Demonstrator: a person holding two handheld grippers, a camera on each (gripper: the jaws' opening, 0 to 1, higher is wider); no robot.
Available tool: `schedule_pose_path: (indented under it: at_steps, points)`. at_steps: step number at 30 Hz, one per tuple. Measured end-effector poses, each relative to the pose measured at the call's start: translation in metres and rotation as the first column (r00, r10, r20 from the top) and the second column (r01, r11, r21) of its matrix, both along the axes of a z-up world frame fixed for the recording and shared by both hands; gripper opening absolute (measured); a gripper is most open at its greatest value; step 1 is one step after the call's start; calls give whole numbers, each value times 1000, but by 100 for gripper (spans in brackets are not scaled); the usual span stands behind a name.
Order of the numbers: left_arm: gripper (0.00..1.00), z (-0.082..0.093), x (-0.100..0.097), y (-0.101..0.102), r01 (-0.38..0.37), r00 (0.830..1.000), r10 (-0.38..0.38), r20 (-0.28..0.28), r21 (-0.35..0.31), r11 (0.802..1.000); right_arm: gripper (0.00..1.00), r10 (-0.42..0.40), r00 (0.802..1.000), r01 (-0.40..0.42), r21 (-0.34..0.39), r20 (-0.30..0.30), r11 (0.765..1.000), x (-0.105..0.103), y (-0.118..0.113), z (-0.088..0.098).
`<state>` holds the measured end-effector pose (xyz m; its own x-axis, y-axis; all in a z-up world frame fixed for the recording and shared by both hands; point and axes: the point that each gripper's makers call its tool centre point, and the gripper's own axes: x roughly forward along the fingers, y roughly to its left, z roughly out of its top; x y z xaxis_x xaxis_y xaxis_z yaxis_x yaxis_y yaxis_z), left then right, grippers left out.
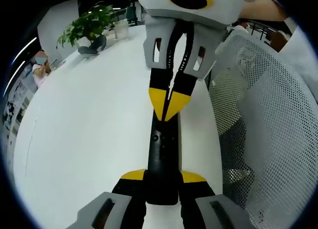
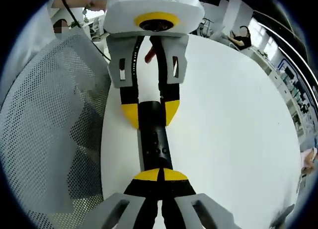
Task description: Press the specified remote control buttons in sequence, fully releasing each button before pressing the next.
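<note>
A long black remote control (image 1: 160, 149) lies lengthwise over the white table (image 1: 84, 134). My left gripper (image 1: 162, 178) is shut on its near end, yellow pads on either side. My right gripper (image 1: 166, 107) comes in from the top of the left gripper view, its yellow tips closed together and resting on the remote's top face. In the right gripper view the remote (image 2: 155, 144) shows small buttons. There my right gripper (image 2: 160, 175) is shut, tips together over the near part of the remote, while my left gripper (image 2: 151, 112) clamps the far end.
A grey mesh chair (image 1: 258, 119) stands right beside the table edge, also visible as the mesh chair (image 2: 54, 124). A potted plant (image 1: 89, 28) stands at the table's far end. A seated person (image 2: 241, 38) is far off.
</note>
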<state>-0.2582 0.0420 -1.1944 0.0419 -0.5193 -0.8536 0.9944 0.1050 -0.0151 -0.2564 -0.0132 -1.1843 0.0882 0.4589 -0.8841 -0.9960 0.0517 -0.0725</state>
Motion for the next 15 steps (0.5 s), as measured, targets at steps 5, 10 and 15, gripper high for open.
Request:
schedule_pose_path:
  at_steps: [5,10,15]
  points:
    - [23,0,0,0,1,1000,-1,0,0,1000,0,13,1000,-13,-10,2,1000,-2,-2,1]
    - [23,0,0,0,4,1000,-4,0,-1,1000,0,15,1000,-15,-7,2,1000,-1,-6,0]
    - [23,0,0,0,19,1000,-19,2,-1,1000,0,11,1000,-11,-21,9,1000,-1,-3,-2]
